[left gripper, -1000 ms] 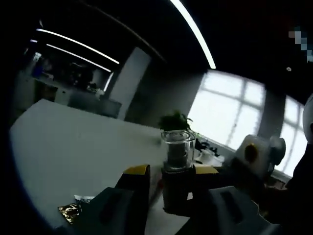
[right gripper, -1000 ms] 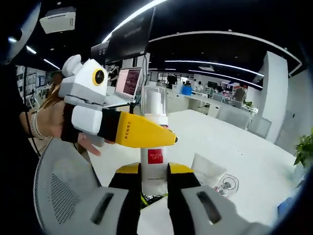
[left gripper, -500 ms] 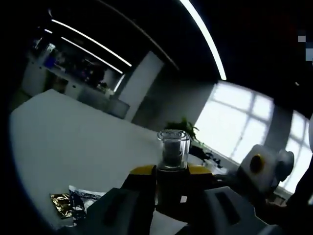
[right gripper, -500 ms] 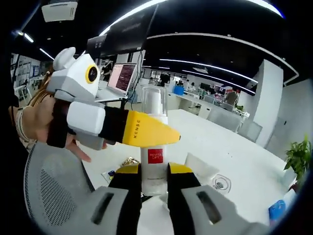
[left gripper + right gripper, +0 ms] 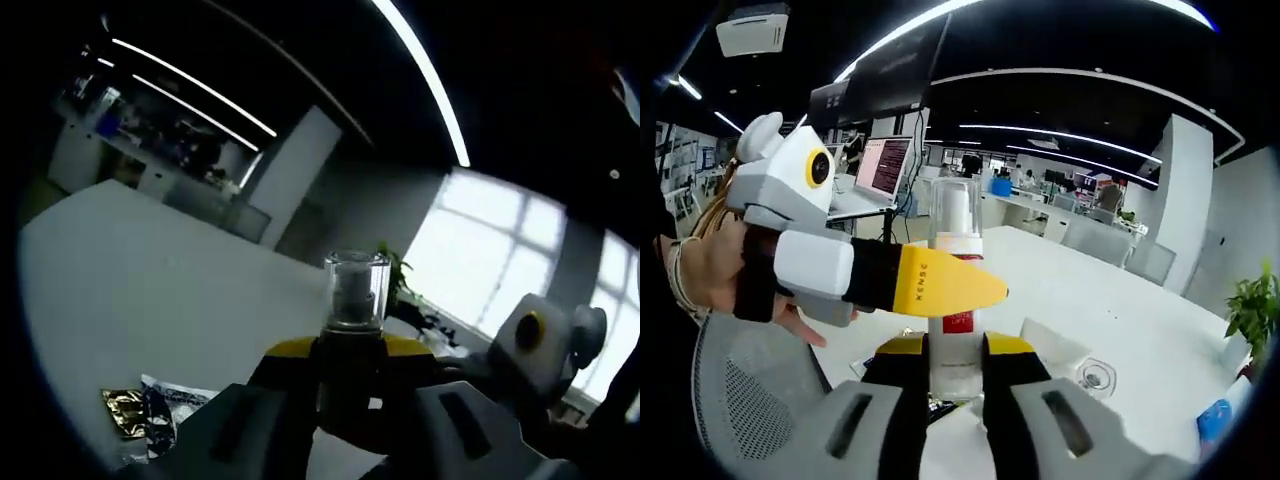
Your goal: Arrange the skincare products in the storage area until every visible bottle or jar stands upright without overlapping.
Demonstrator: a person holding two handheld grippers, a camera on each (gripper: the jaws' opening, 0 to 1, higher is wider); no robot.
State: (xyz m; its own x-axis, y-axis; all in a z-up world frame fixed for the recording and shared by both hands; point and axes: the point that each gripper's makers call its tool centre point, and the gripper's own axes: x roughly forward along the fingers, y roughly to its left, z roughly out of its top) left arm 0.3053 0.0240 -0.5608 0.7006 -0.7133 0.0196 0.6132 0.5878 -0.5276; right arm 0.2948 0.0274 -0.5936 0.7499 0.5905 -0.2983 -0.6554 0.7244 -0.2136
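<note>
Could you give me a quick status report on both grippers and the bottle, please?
Right gripper shut on white pump bottle, upright, held above the table. Left gripper shut on the same bottle, crossing in front. Nothing in the way.

We look close along each hand-held gripper's jaws at the bottle (image 5: 955, 290) from opposite sides above the counter (image 5: 1140, 310), each view catching the other hand-held gripper.

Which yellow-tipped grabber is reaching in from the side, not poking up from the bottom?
The left gripper, held by a hand, reaches in sideways across the white bottle. The right gripper rises from the bottom, clamping that bottle.
</note>
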